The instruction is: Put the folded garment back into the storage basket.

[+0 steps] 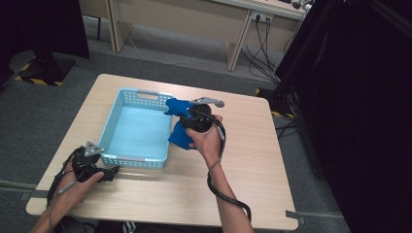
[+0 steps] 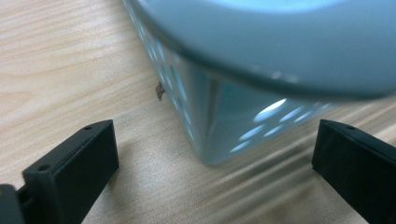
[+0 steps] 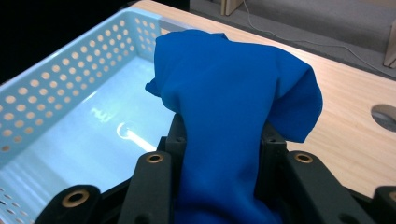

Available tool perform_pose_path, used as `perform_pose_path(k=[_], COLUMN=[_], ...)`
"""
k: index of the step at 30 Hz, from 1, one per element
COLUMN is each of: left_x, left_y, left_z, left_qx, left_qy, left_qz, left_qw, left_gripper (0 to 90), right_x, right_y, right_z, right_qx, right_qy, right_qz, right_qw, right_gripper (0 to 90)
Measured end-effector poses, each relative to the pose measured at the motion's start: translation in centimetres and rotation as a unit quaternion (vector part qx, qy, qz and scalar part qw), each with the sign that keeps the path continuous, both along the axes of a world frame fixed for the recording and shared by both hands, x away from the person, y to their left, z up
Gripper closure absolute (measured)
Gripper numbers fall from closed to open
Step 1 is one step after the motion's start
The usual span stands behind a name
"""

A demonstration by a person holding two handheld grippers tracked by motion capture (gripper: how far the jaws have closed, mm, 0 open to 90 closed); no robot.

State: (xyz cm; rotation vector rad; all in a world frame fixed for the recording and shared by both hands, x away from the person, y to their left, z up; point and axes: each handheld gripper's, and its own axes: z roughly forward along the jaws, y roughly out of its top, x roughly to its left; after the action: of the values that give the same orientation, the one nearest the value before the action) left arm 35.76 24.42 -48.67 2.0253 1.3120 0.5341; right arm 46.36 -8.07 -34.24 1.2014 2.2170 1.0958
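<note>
While the left gripper [image 1: 109, 173] rests on the worktop [image 1: 145, 189] just off the basket's [image 1: 110, 125] near left corner, its jaws stand wide apart with nothing between them; in the left gripper view that corner of the basket [image 2: 219, 116] sits between the two jaws, touching neither. Farther in, the right gripper [image 1: 187, 114] is held above the basket's right rim, clenched on a blue cloth [image 1: 180, 133]. Part of the cloth hangs down outside that rim toward the worktop, and part bunches up over the rim. From the right gripper view, the cloth [image 3: 233, 107] rises between the jaws, with the basket's pale floor [image 3: 70, 144] to one side.
</note>
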Motion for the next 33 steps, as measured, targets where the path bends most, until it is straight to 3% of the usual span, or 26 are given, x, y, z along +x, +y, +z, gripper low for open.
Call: perform_pose_path(k=[10, 33], left_x=[0.0, 0.0], left_y=[0.0, 0.0], left_z=[0.0, 0.0], left_qx=[0.000, 0.000], left_qy=[0.000, 0.000], left_qz=[0.000, 0.000], left_qw=[1.0000, 1.0000], left_gripper=[0.0, 0.0], right_x=[0.4, 1.3], right_y=[3.2, 10.4], right_z=[0.9, 0.4], right_qx=[-0.006, -0.018], right_qy=[-0.002, 0.014], right_qz=[0.019, 0.051], right_qw=[0.9998, 0.9984], right_gripper=[66.6, 66.6])
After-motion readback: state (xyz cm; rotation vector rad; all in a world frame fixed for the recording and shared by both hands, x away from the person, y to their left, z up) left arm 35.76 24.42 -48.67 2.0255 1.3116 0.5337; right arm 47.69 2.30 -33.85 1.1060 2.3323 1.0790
